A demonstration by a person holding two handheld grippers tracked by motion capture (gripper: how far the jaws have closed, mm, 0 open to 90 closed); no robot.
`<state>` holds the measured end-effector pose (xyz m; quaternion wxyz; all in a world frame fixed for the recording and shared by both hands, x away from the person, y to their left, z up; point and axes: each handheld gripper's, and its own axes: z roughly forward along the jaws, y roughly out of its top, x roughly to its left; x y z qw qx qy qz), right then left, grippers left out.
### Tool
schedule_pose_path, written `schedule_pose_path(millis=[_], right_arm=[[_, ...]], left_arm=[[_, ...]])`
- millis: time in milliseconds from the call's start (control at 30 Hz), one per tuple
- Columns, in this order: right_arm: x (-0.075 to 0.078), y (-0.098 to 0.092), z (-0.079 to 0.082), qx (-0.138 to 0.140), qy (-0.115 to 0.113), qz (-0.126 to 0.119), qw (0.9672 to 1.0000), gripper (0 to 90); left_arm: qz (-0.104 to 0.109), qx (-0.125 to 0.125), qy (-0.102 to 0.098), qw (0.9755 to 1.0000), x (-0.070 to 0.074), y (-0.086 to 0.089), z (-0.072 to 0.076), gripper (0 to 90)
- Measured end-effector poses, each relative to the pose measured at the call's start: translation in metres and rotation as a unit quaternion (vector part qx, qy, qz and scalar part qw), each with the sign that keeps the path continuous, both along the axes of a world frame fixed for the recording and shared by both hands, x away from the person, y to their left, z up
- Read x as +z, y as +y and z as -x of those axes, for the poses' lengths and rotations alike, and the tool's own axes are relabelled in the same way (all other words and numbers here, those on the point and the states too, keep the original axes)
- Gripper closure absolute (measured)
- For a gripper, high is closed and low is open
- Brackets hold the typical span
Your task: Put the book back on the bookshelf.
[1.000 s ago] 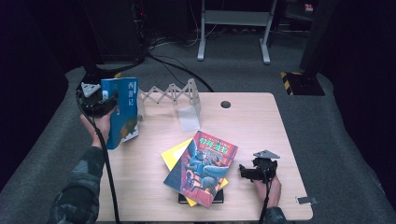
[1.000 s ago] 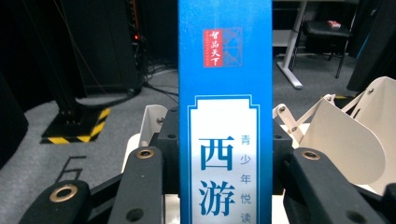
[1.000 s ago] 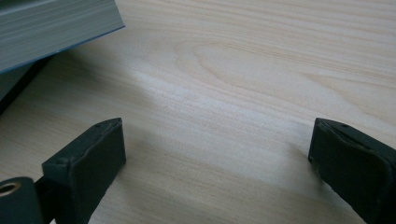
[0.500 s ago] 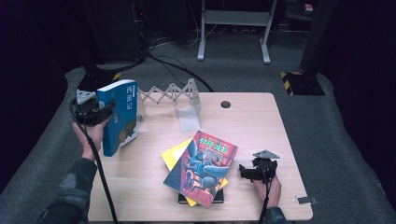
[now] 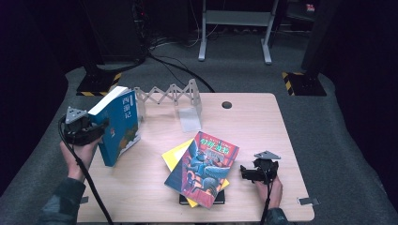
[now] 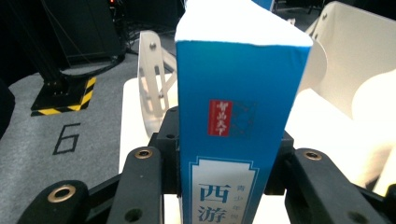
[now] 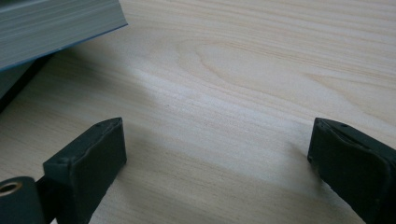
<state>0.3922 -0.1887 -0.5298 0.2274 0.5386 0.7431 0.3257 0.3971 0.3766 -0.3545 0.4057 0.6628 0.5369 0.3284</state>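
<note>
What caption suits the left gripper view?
Left gripper clamps a blue book by its spine, a white folding rack behind.

Stack of books (image 5: 202,168), white folding book rack (image 5: 170,97), wooden table (image 5: 263,126)

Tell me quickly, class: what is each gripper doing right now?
Left gripper: shut on the blue book, held upright by its spine.
Right gripper: open, holding nothing, low over the wooden table.
</note>
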Motion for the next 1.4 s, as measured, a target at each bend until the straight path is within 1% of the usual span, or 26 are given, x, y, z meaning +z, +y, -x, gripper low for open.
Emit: schedule_pose_path(millis=[67, 200, 500, 533, 567, 633, 667, 700, 733, 767, 800, 833, 900, 967, 1000, 1033, 1067, 1100, 1133, 1233, 1267, 1300, 1333, 1367, 1400], right_arm=[[0.0, 0.0, 0.0, 0.001, 0.0, 0.001, 1.0, 3.8], [0.0, 0.0, 0.0, 0.001, 0.0, 0.001, 1.0, 3.9], [0.0, 0.001, 0.0, -0.001, 0.0, -0.002, 1.0, 4.1], [0.0, 0.001, 0.0, -0.001, 0.0, -0.002, 1.0, 4.1], [0.0, 0.001, 0.0, -0.001, 0.0, -0.002, 1.0, 4.0], [0.0, 0.0, 0.0, 0.002, 0.0, 0.001, 1.0, 4.1], [0.0, 0.0, 0.0, 0.003, 0.0, 0.002, 1.0, 4.1], [0.0, 0.0, 0.0, 0.003, 0.0, 0.002, 1.0, 4.2], [0.0, 0.0, 0.0, 0.003, 0.0, 0.002, 1.0, 4.2], [0.0, 0.0, 0.0, 0.003, 0.0, 0.002, 1.0, 4.2], [0.0, 0.0, 0.0, 0.003, 0.0, 0.002, 1.0, 4.2], [0.0, 0.0, 0.0, 0.003, 0.0, 0.002, 1.0, 4.2], [0.0, 0.0, 0.0, 0.003, 0.0, 0.002, 1.0, 4.2], [0.0, 0.0, 0.0, 0.003, -0.001, 0.002, 1.0, 4.3], [0.0, 0.0, 0.0, 0.003, -0.001, 0.002, 1.0, 4.3], [0.0, 0.0, 0.0, 0.003, -0.001, 0.001, 1.0, 4.4], [0.0, 0.0, 0.001, 0.004, 0.0, 0.001, 1.0, 4.4], [0.0, 0.0, 0.001, 0.003, 0.0, 0.001, 1.0, 4.4], [0.0, 0.0, 0.001, 0.003, 0.0, 0.001, 1.0, 4.4], [0.0, 0.0, 0.001, 0.004, 0.0, 0.001, 1.0, 4.5], [0.0, 0.0, 0.001, 0.004, -0.001, 0.001, 1.0, 4.5], [0.0, 0.0, 0.001, 0.004, -0.001, 0.001, 1.0, 4.5], [0.0, -0.001, 0.001, 0.005, -0.002, 0.001, 1.0, 4.5], [0.0, 0.0, 0.001, 0.005, -0.001, 0.0, 1.0, 4.5], [0.0, 0.0, 0.001, 0.005, -0.002, 0.0, 1.0, 4.6]], left_arm=[[0.001, 0.0, 0.002, 1.0, -0.001, 0.001, 0.003, 60.9], [0.003, 0.0, 0.01, 0.9999, -0.007, 0.007, 0.014, 60.7], [-0.013, -0.017, 0.041, 0.9989, -0.013, 0.011, 0.03, 60.1], [-0.015, -0.017, 0.039, 0.999, -0.014, 0.011, 0.031, 60.1], [-0.014, -0.019, 0.042, 0.9988, -0.014, 0.012, 0.033, 60.0], [-0.012, -0.019, 0.043, 0.9988, -0.015, 0.013, 0.033, 59.9], [-0.012, -0.02, 0.044, 0.9988, -0.014, 0.012, 0.033, 59.9], [-0.011, -0.02, 0.041, 0.9989, -0.014, 0.011, 0.032, 59.7], [-0.015, -0.026, 0.044, 0.9986, -0.014, 0.011, 0.031, 59.1], [-0.014, -0.03, 0.049, 0.9982, -0.012, 0.011, 0.031, 58.7], [-0.015, -0.035, 0.05, 0.9981, -0.012, 0.011, 0.03, 58.1], [-0.011, -0.036, 0.045, 0.9983, -0.011, 0.011, 0.028, 57.4], [-0.01, -0.042, 0.052, 0.9977, -0.007, 0.01, 0.025, 55.9], [-0.009, -0.044, 0.051, 0.9977, -0.006, 0.009, 0.023, 53.6], [-0.008, -0.044, 0.052, 0.9976, -0.003, 0.008, 0.02, 53.6], [-0.01, -0.046, 0.047, 0.9978, 0.002, 0.006, 0.015, 51.6], [-0.011, -0.05, 0.051, 0.9974, 0.006, 0.005, 0.012, 50.8], [-0.011, -0.05, 0.051, 0.9974, 0.006, 0.005, 0.012, 50.0], [-0.021, -0.057, 0.064, 0.9961, 0.01, 0.001, 0.004, 48.0], [-0.041, -0.063, 0.082, 0.9938, 0.014, -0.006, -0.006, 44.1], [-0.046, -0.063, 0.08, 0.9938, 0.013, -0.008, -0.009, 43.8], [-0.054, -0.065, 0.086, 0.9928, 0.015, -0.01, -0.01, 43.6], [-0.057, -0.066, 0.083, 0.9927, 0.015, -0.012, -0.012, 43.6], [-0.058, -0.067, 0.085, 0.9925, 0.016, -0.013, -0.013, 44.0], [-0.061, -0.067, 0.081, 0.9926, 0.016, -0.014, -0.014, 46.1]])
